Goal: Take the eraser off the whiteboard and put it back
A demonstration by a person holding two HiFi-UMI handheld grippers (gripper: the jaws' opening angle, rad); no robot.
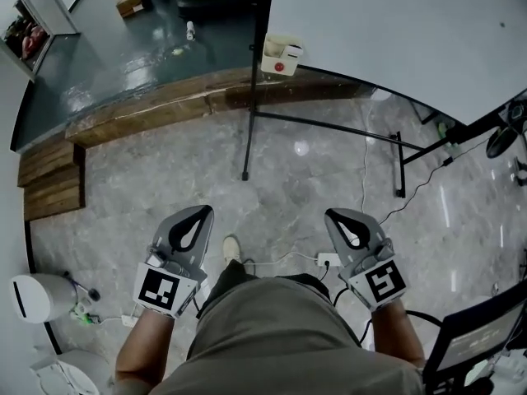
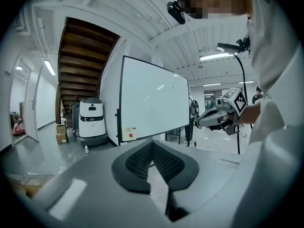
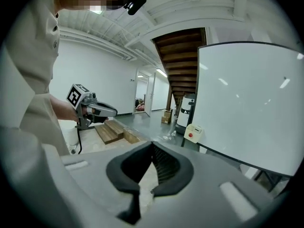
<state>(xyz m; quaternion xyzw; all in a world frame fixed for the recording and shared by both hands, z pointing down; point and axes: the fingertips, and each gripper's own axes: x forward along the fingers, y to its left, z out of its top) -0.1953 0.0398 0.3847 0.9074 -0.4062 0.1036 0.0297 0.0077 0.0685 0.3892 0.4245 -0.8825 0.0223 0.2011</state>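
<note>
The whiteboard (image 1: 395,31) stands ahead on a black stand. A cream eraser (image 1: 280,56) with a red dot sits at its lower left corner; it also shows as a small box, the eraser (image 2: 129,133), in the left gripper view and, the eraser (image 3: 194,133), in the right gripper view. My left gripper (image 1: 198,212) and right gripper (image 1: 333,215) are held low in front of my body, well short of the board. Both are shut with nothing between the jaws. Each gripper view shows its own tips touching: left gripper (image 2: 152,144), right gripper (image 3: 153,145).
The stand's black legs (image 1: 329,126) and cables (image 1: 366,179) cross the marble floor ahead. Wooden steps (image 1: 53,179) lie at the left. A white robot machine (image 2: 91,120) stands behind the board. A white bin (image 1: 37,296) sits at my lower left.
</note>
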